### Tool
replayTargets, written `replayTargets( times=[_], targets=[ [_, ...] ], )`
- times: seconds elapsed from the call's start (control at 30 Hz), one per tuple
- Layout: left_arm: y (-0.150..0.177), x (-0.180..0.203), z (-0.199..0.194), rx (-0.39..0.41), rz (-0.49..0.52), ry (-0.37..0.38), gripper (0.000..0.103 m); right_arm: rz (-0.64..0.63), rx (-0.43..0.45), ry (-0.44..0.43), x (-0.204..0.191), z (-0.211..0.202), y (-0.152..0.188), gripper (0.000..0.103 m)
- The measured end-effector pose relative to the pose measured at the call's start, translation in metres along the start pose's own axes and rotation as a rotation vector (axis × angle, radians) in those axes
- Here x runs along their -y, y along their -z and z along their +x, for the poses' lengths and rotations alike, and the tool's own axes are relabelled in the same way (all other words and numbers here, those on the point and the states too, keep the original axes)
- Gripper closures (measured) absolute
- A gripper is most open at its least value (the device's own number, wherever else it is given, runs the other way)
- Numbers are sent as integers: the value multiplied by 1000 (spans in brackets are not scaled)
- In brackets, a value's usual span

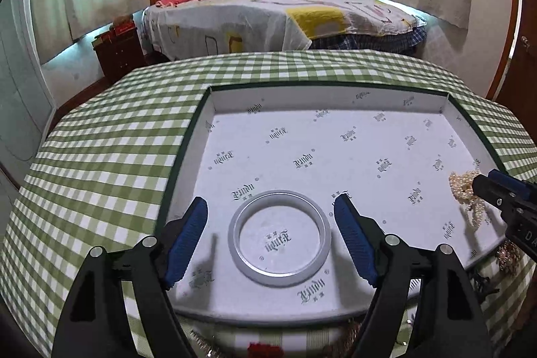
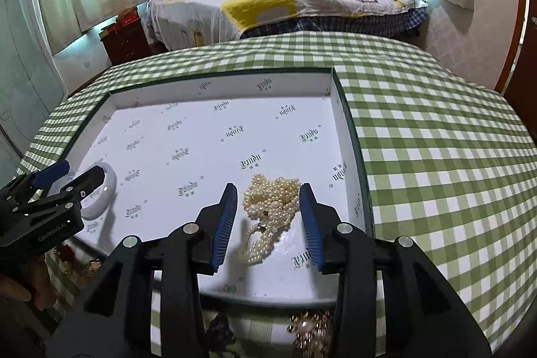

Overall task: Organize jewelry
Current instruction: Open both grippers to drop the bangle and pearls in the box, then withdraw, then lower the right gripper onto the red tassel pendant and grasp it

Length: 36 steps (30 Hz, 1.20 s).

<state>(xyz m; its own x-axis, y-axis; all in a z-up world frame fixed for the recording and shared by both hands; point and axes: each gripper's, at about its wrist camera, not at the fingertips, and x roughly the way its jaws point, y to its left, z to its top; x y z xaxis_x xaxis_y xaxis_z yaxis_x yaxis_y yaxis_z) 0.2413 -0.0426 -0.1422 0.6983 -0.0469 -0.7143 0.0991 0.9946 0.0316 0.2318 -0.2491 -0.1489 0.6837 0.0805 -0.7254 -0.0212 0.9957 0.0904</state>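
Observation:
A shallow white box (image 1: 322,96) with a dark green rim lies on the green checked tablecloth (image 1: 100,156). A white bangle (image 1: 280,277) lies flat in its near left part. My left gripper (image 1: 270,199) stands open around the bangle, and both blue pads are clear of it. In the right wrist view a heap of cream pearl necklace (image 2: 273,200) rests on the floor of the box (image 2: 218,83). My right gripper (image 2: 269,187) is open around it, with the heap loose between the pads. Each gripper shows in the other view: the right gripper (image 1: 503,190) and the left gripper (image 2: 81,169).
More jewelry lies on the cloth in front of the box: a gold brooch with a pearl (image 2: 312,331), a dark piece (image 2: 218,331) and something red (image 1: 265,349). A hand (image 2: 20,291) holds the left tool. A bed (image 1: 268,19) and a wooden nightstand (image 1: 120,52) stand beyond the table.

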Motion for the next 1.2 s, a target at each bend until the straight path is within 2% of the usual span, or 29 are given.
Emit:
replayTargets(
  times=[0.23, 0.6, 0.83, 1.2],
  targets=[
    [18, -13, -40, 30, -10, -5, 28, -21, 36, 3, -10, -40, 14, 65],
    [67, -46, -87, -9, -55, -41, 28, -37, 13, -19, -26, -83, 62, 65],
    [94, -59, -108, -24, -88, -55, 28, -41, -5, -27, -32, -97, 88, 65],
    [118, -63, -142, 10, -101, -59, 28, -69, 2, -60, -49, -121, 122, 65]
  ],
)
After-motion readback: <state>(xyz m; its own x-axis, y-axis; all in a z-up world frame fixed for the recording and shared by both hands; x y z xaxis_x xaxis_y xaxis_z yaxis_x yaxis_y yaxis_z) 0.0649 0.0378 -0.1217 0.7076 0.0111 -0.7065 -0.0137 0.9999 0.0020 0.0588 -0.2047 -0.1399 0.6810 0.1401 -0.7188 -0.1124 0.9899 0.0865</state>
